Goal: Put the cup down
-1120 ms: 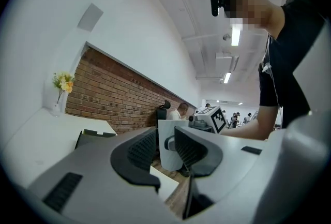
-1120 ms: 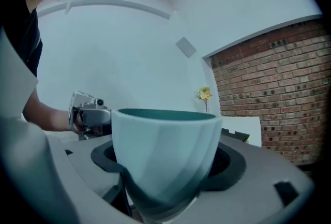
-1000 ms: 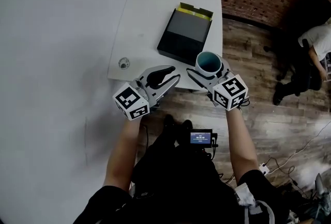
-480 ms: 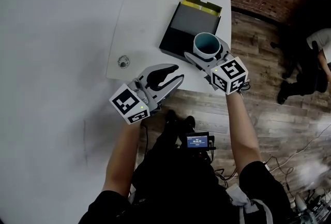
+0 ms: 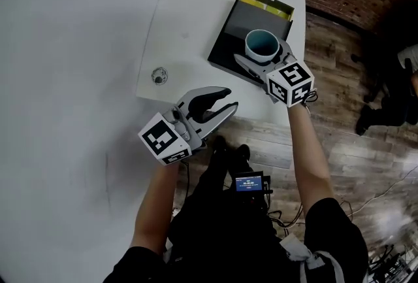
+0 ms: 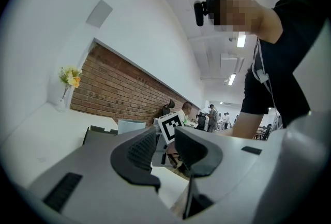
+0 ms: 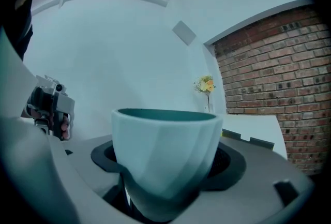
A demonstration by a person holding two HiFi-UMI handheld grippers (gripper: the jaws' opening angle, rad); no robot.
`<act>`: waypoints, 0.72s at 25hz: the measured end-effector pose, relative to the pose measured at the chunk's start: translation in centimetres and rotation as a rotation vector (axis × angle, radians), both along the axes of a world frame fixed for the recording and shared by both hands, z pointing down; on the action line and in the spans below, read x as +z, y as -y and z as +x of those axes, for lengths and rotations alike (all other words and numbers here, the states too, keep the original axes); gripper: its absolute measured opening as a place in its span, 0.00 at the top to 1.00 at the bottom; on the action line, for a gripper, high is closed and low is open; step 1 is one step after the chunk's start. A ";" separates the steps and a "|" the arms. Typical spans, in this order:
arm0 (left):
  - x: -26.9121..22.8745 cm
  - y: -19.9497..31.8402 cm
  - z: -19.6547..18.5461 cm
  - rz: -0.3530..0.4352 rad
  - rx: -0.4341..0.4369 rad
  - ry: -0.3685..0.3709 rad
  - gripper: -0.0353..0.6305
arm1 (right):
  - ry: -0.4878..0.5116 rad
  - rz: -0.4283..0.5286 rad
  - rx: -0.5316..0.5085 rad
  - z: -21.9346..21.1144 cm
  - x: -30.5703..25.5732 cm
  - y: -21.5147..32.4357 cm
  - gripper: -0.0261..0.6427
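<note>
**A:** Where is the cup?

**B:** The cup point(image 7: 164, 150) stands upright, mouth up, between the fingers point(image 7: 230, 162) of the right gripper point(image 5: 265, 46). They are spread wide and clamp its sides. In the head view it is over the near right part of the dark box point(image 5: 228, 40) on the white desk point(image 5: 189, 14). I cannot tell whether it touches the box.

**A:** And the left gripper?

**B:** The left gripper point(image 5: 229, 98) is at the desk's near edge, apart from the cup. Its fingers point(image 6: 139, 153) are a narrow gap apart with nothing between them.

**A:** Anything else on the desk?

**B:** A small round thing point(image 5: 159, 74) near the left edge, and a vase point(image 7: 207, 88) of flowers at the far end.
</note>
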State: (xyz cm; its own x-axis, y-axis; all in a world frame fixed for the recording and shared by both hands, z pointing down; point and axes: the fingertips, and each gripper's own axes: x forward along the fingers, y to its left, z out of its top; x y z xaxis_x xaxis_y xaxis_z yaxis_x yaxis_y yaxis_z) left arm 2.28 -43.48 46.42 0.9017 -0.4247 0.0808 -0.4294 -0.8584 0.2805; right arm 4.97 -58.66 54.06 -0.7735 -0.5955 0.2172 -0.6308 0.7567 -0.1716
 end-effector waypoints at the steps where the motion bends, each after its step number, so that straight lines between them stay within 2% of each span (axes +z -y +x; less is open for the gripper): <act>1: 0.2 0.0 -0.2 -0.002 -0.002 0.001 0.77 | -0.006 0.002 -0.003 -0.2 0.2 0.2 0.35; 9: 0.7 -0.4 -0.7 -0.015 -0.012 0.004 0.77 | -0.058 0.048 -0.024 -0.3 1.0 -0.3 0.35; 15: 0.9 -0.5 -0.4 -0.017 -0.003 0.000 0.77 | -0.159 0.140 -0.052 -0.3 1.4 -2.2 0.35; 18: 0.7 -0.5 -0.4 -0.012 -0.001 0.001 0.77 | -0.179 0.163 -0.045 -0.3 1.4 -2.4 0.35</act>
